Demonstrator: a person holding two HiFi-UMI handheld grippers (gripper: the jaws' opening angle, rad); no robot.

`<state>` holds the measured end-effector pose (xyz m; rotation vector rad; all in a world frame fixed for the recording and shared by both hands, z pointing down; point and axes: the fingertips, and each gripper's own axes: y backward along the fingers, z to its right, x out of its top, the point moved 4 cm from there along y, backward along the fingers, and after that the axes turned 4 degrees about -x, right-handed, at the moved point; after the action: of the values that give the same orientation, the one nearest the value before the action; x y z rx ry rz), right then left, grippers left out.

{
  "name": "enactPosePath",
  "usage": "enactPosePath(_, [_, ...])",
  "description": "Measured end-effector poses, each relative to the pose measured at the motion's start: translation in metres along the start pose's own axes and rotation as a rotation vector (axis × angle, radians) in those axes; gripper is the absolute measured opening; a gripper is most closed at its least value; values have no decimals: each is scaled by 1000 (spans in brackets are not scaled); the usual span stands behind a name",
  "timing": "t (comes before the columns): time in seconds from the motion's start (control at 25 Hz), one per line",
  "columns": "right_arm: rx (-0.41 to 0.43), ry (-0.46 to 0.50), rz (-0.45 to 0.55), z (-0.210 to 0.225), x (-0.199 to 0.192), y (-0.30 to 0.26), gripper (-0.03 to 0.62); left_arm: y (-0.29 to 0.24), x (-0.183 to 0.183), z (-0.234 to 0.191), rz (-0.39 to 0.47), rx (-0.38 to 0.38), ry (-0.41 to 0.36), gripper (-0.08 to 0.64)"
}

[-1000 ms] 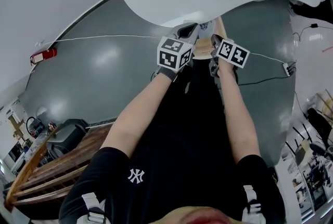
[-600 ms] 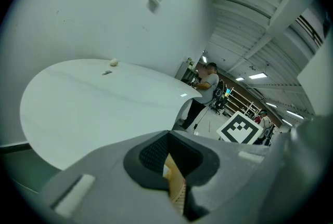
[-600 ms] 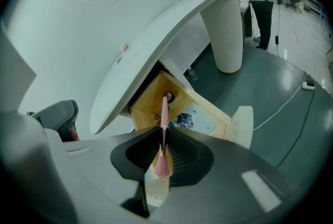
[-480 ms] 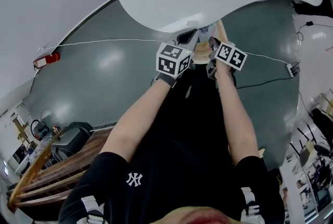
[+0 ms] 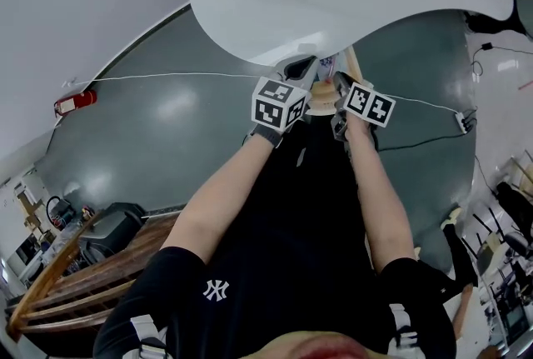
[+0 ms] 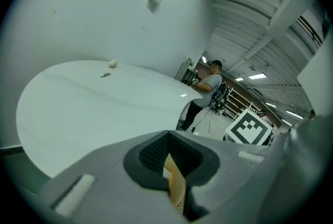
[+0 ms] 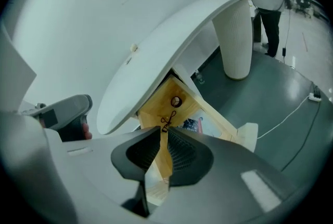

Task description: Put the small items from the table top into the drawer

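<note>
Wood of the drawer is being pinched by the nearly closed right hand-held gripper and, it seems, the left hand-held gripper, probably to slide it out from under the tabletop, where small items are lying untouched.

Only one mark reads: a white NY logo on my black shirt, well behind both pairs of jaws. Print on the packet in the drawer, just beyond my right jaws, is too small to read.
</note>
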<state>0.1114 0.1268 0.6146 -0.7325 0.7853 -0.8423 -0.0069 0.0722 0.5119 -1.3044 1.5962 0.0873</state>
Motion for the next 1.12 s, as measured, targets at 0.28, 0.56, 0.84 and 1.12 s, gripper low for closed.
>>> enactPosePath(0.28, [110, 88, 81, -44, 33, 28, 51, 2, 24, -2, 44, 16, 5, 0])
enactPosePath(0.56, [194, 141, 133, -78, 75, 29, 43, -3, 48, -15, 87, 50, 22, 0])
enactPosePath(0.84, [203, 262, 148, -103, 115, 22, 28, -13, 78, -33, 117, 86, 42, 0])
enactPosePath(1.12, [214, 383, 145, -122, 156, 8, 23, -29, 111, -59, 136, 139, 56, 0])
